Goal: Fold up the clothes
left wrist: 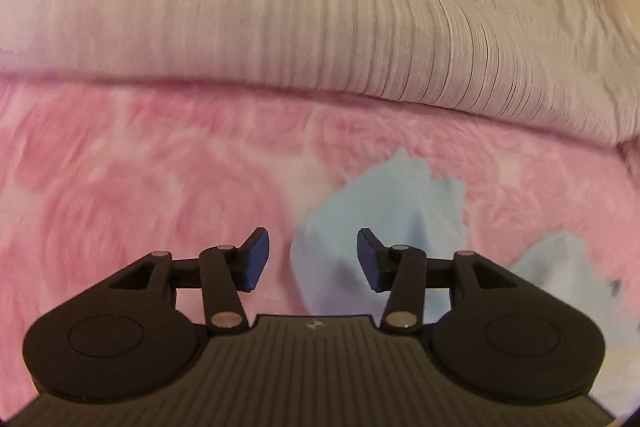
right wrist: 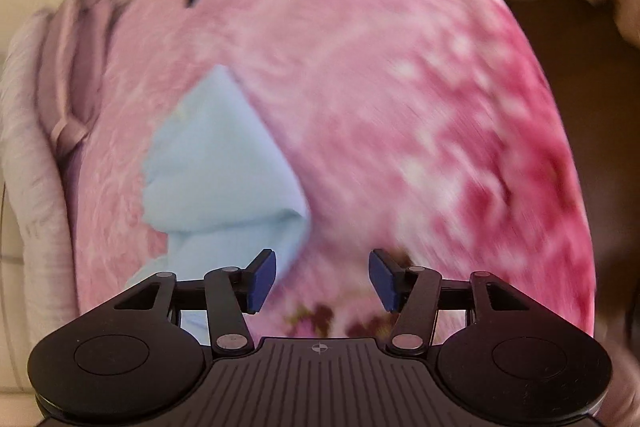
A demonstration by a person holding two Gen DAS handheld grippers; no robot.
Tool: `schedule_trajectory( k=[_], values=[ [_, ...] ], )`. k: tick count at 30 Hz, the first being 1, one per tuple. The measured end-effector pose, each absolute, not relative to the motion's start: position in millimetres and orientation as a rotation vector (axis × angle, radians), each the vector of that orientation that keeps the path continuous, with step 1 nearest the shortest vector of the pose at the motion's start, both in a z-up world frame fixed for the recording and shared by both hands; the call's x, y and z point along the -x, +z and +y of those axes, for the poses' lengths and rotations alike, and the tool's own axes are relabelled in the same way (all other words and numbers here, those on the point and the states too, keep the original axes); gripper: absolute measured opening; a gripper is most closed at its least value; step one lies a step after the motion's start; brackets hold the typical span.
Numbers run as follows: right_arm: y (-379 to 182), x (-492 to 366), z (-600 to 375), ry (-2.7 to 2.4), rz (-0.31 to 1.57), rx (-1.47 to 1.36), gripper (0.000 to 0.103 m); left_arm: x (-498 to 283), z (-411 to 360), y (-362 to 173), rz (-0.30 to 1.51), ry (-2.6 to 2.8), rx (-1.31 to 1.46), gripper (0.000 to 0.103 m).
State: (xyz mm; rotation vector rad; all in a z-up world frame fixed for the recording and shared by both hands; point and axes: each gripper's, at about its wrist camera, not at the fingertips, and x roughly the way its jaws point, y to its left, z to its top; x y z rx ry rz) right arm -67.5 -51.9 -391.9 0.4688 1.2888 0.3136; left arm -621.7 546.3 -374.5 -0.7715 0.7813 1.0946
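A light blue garment [left wrist: 376, 211] lies crumpled on a pink flowered blanket [left wrist: 140, 187]. In the left wrist view it reaches from the middle to the lower right, partly behind my left gripper [left wrist: 313, 259], which is open above it with nothing between its blue pads. In the right wrist view the same blue garment [right wrist: 216, 163] lies left of centre, its lower fold running behind the left finger. My right gripper [right wrist: 322, 281] is open over the pink blanket [right wrist: 400, 107], with no cloth between the pads. Both views are blurred.
A pale ribbed pillow or cover [left wrist: 280, 19] stretches across the back of the bed. A mauve cloth [right wrist: 68, 75] lies at the bed's left side. Brown floor [right wrist: 592, 67] shows past the blanket's right edge.
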Motion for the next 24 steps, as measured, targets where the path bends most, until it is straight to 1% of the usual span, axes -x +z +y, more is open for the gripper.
schedule_trajectory(
  k=[2, 3, 4, 8, 10, 13, 15, 17, 21, 22, 23, 24],
  values=[
    [-389.4, 74.4, -45.6, 0.344, 1.283, -0.414, 0.057, 604.5, 556.4, -390.0, 0.835, 1.039, 0.771, 0.039],
    [-391.3, 76.3, -40.0, 0.353, 1.285, -0.394, 0.057, 597.2, 557.1, -396.2, 0.852, 1.002, 0.774, 0.024],
    [-395.5, 74.8, -34.2, 0.36, 1.29, -0.377, 0.057, 589.9, 557.8, -402.4, 0.869, 0.964, 0.776, 0.0],
    [-404.4, 83.9, -23.3, 0.38, 1.33, -0.369, 0.057, 577.2, 536.1, -374.9, 0.813, 0.92, 0.594, 0.0],
    [-404.4, 90.1, -21.4, 0.395, 1.346, -0.37, 0.057, 597.3, 535.0, -342.7, 0.667, 0.991, 0.545, 0.0],
    [-395.2, 94.8, -12.8, 0.459, 1.344, -0.36, 0.057, 651.6, 538.7, -291.3, 0.412, 1.11, 0.512, 0.0],
    [-386.5, 102.3, -8.8, 0.52, 1.332, -0.33, 0.057, 676.4, 528.2, -274.1, 0.355, 1.257, 0.422, 0.0],
    [-381.2, 113.3, -5.4, 0.576, 1.338, -0.277, 0.057, 709.8, 520.4, -277.1, 0.378, 1.373, 0.5, 0.001],
    [-387.6, 143.6, -5.7, 0.675, 1.42, -0.187, 0.057, 746.4, 463.7, -321.8, 0.541, 1.315, 0.763, 0.002],
    [-390.1, 153.1, -9.3, 0.693, 1.441, -0.164, 0.057, 744.4, 439.8, -332.5, 0.578, 1.239, 0.82, 0.003],
    [-392.6, 162.8, -13.3, 0.711, 1.462, -0.14, 0.057, 740.4, 414.1, -343.1, 0.614, 1.152, 0.874, 0.005],
    [-395.8, 174.2, -19.1, 0.727, 1.488, -0.11, 0.057, 736.4, 388.5, -353.8, 0.648, 1.063, 0.925, 0.011]
  ],
)
